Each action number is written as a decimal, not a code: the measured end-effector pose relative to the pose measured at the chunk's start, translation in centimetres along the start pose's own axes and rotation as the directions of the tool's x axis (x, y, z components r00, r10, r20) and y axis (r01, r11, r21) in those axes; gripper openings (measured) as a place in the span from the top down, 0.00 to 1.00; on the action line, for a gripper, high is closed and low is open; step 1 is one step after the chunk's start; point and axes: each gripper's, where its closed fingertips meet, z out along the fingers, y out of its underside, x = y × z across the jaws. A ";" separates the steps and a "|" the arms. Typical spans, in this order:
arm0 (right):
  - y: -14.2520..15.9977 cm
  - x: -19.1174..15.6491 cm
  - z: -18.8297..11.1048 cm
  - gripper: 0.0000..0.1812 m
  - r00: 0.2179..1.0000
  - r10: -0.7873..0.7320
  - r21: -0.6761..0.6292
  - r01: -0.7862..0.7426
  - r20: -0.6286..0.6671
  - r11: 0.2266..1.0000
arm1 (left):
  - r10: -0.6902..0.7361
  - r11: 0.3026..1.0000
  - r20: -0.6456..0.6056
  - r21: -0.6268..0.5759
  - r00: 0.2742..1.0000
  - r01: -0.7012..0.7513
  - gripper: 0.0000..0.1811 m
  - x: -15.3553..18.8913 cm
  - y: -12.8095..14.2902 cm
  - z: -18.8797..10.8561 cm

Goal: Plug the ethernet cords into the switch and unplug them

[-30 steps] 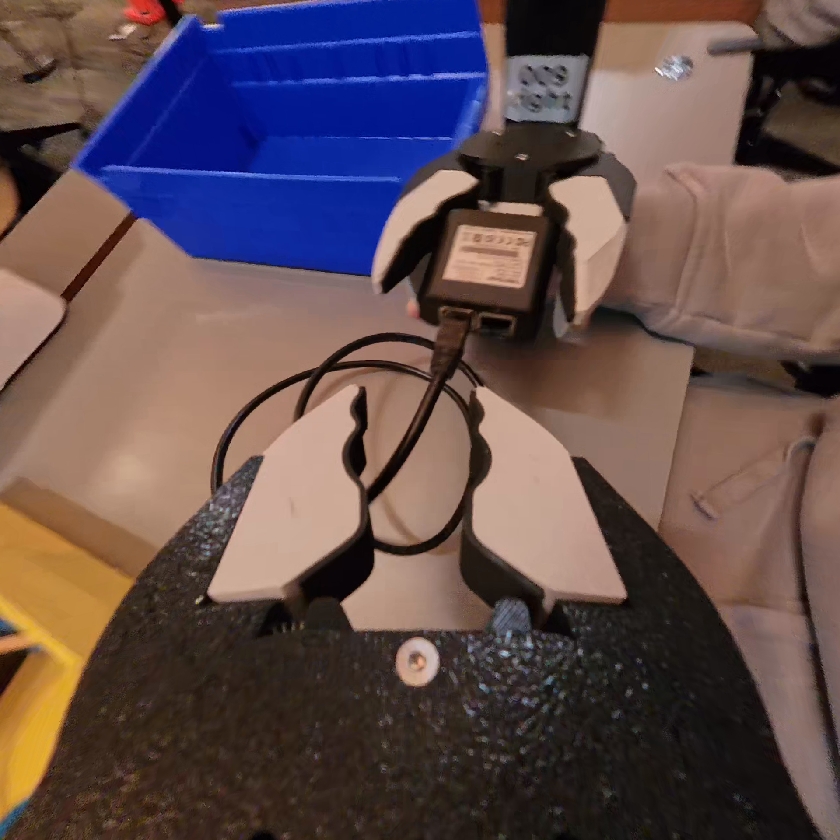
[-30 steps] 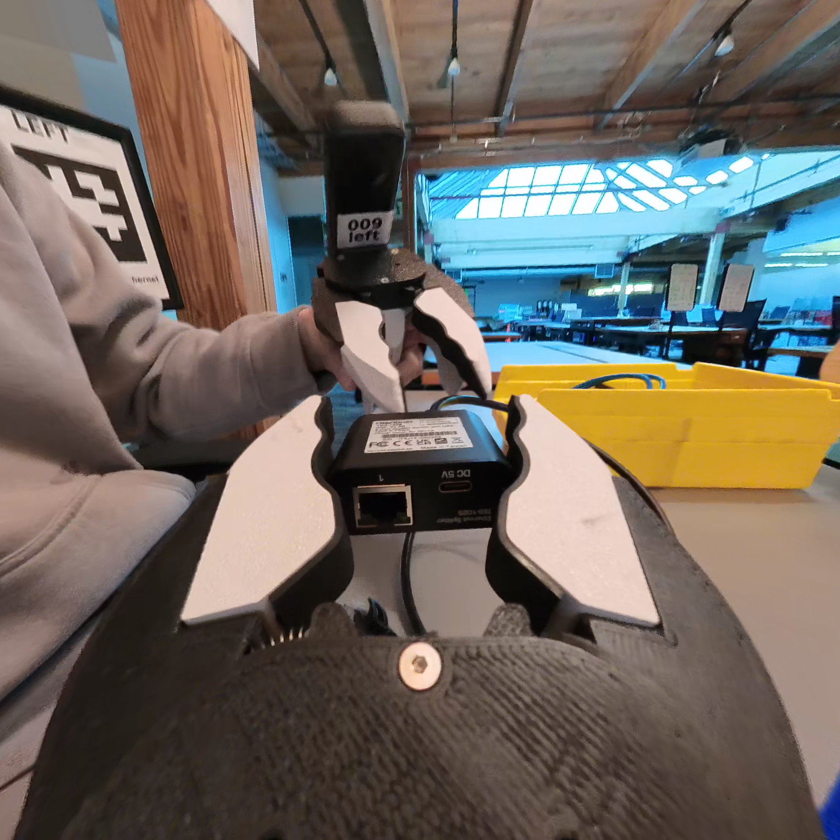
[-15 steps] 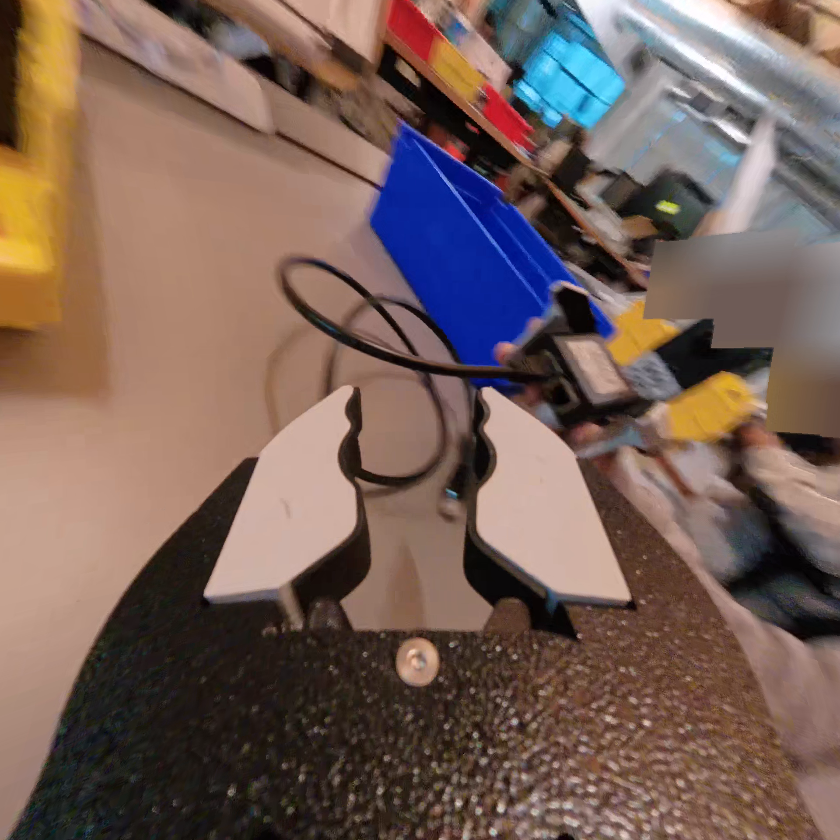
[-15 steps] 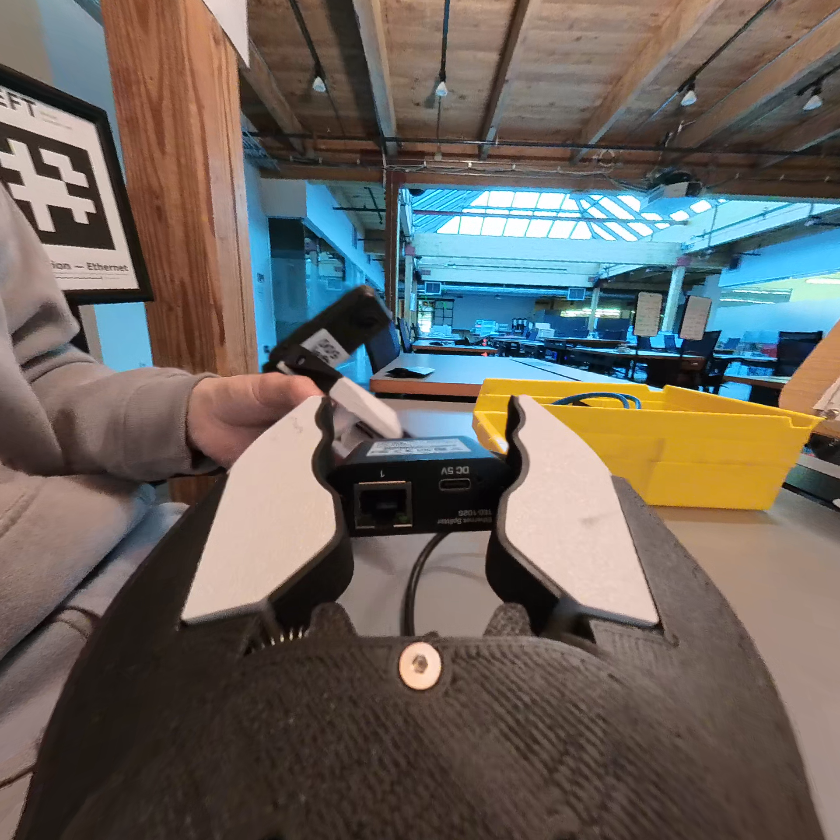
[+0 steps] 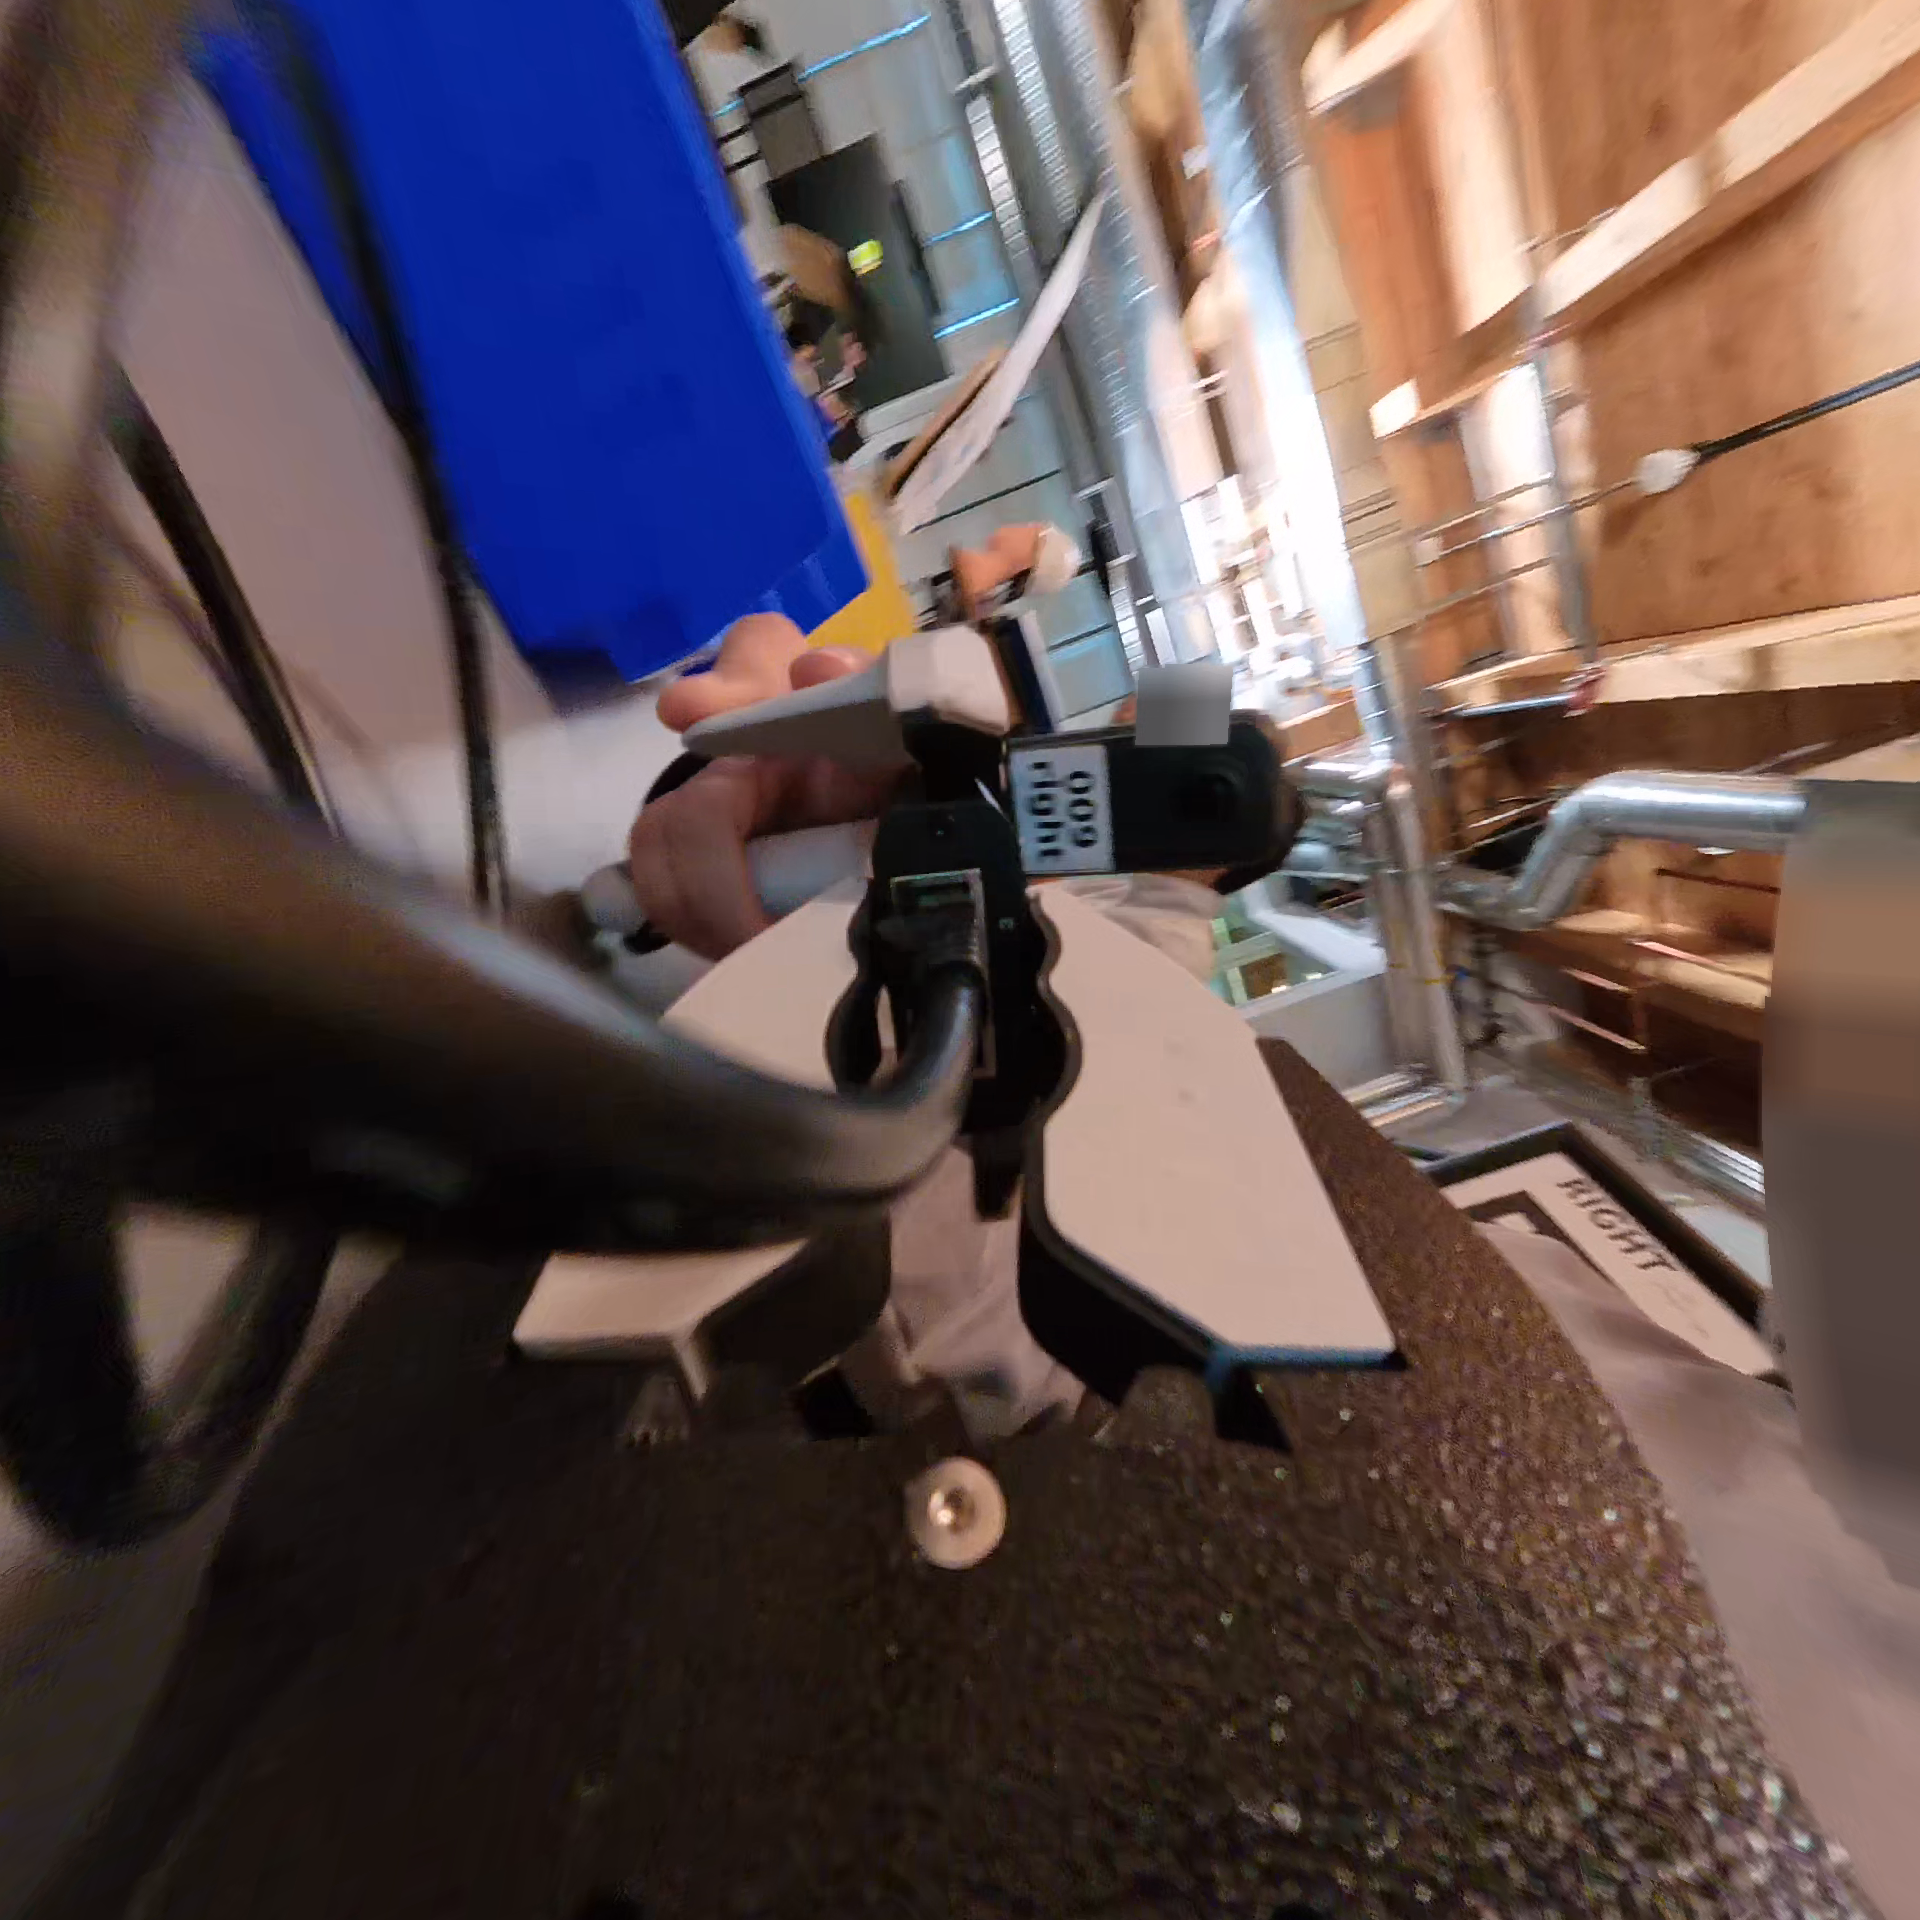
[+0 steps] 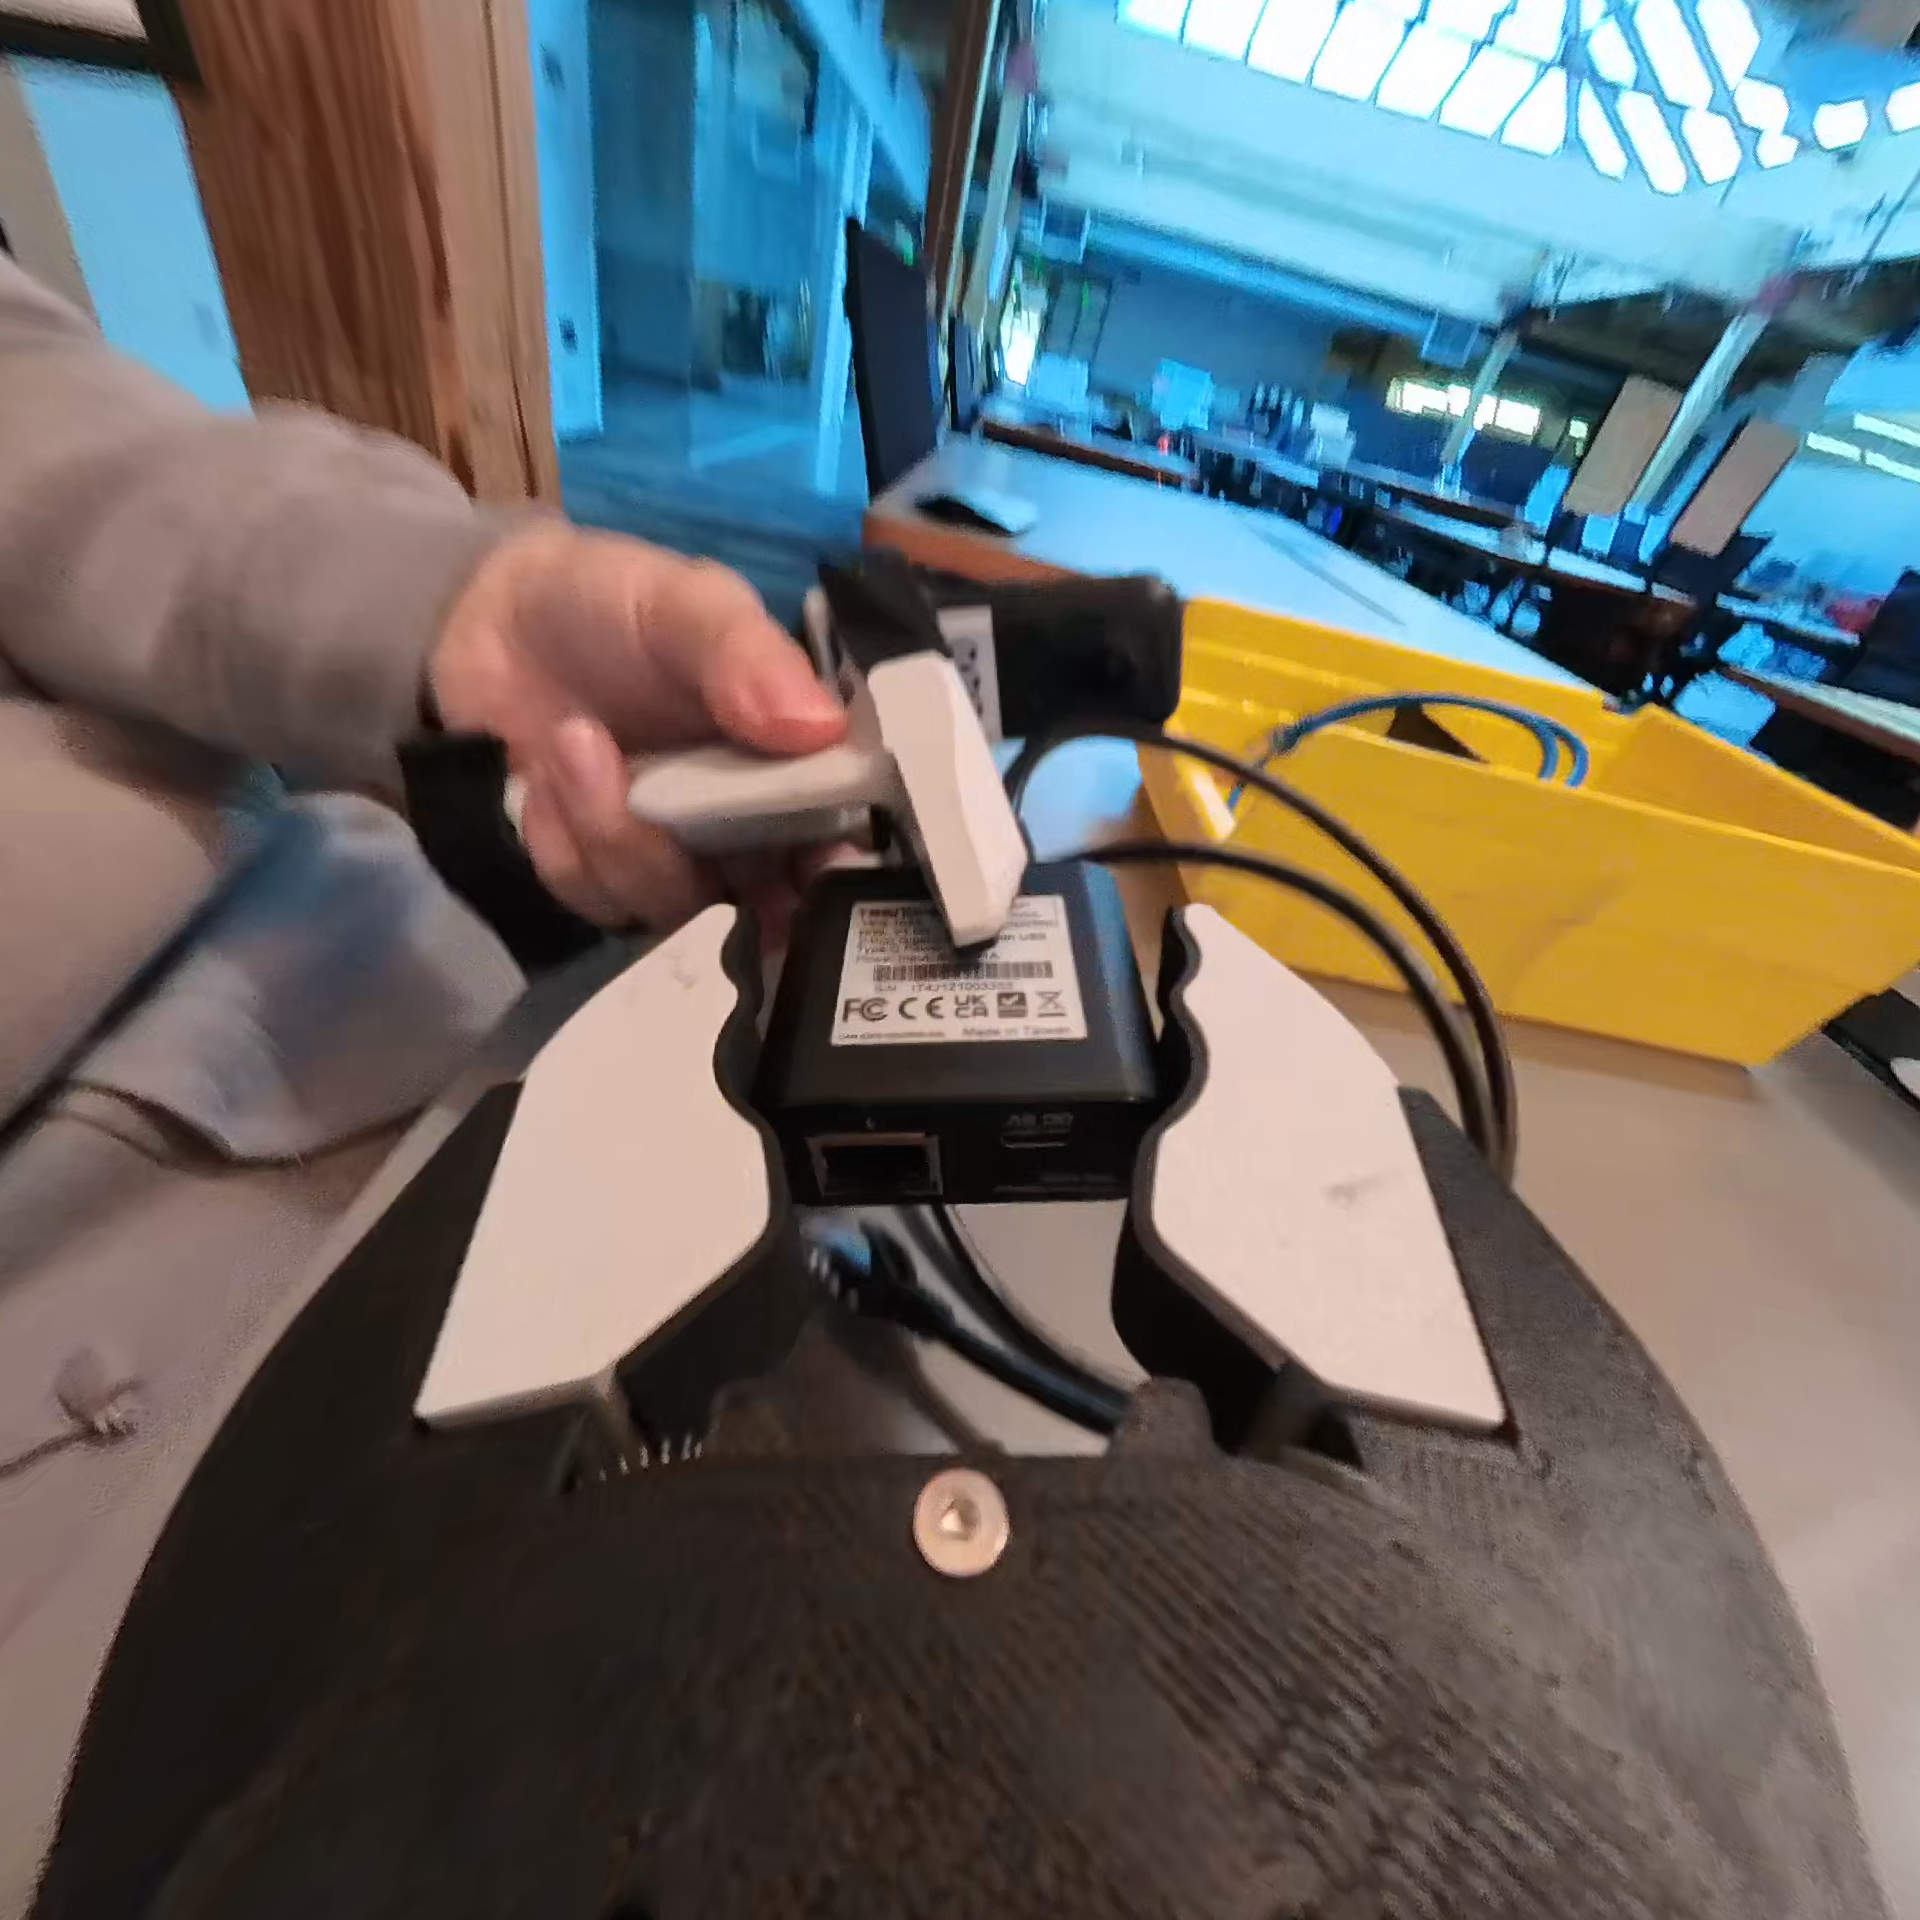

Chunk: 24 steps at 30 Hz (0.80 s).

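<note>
A: Where is the small black plastic box-shaped switch at this moment?

B: Clamped between the two white-faced fingers of the right gripper, above the grey tabletop. Its white label faces up, and the end nearest the camera shows one empty network port beside a small slot.

A: And the left gripper?

B: In its own view the left gripper has its white fingers drawn close, pinching the black plug of the thin black ethernet cord. The plug points ahead toward the other tool, edge-on there. Whether it touches the switch, I cannot tell; that view is blurred and steeply tilted.

A: What does the right wrist view show of it?

B: One white finger of the left tool lies over the far top of the switch, its tip on the label. A bare hand in a grey sleeve holds that tool's pale handle.

A: Where does the cord run?

B: It arcs in two black loops past the right side of the switch, then passes underneath it between the right gripper's fingers.

A: Anything else on the tabletop?

B: A yellow plastic bin toward the far right edge, with a blue cable inside. The left view shows a blue plastic bin, close and blurred.
</note>
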 end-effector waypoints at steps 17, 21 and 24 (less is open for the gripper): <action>-1.6 1.0 -0.2 0.59 0.997 0.029 0.053 -0.025 -0.065 0.998 | 0.025 0.997 0.086 -0.077 0.996 -0.018 0.87 1.4 -0.8 0.4; -1.6 1.2 0.0 0.59 0.996 0.039 0.068 -0.034 -0.076 0.997 | 0.013 0.997 0.094 -0.076 0.996 -0.006 0.88 1.3 -1.0 0.4; -1.2 1.7 0.5 0.59 0.991 0.077 0.056 -0.072 -0.105 0.996 | 0.018 0.997 0.111 -0.074 0.994 -0.009 0.87 1.1 -1.5 0.1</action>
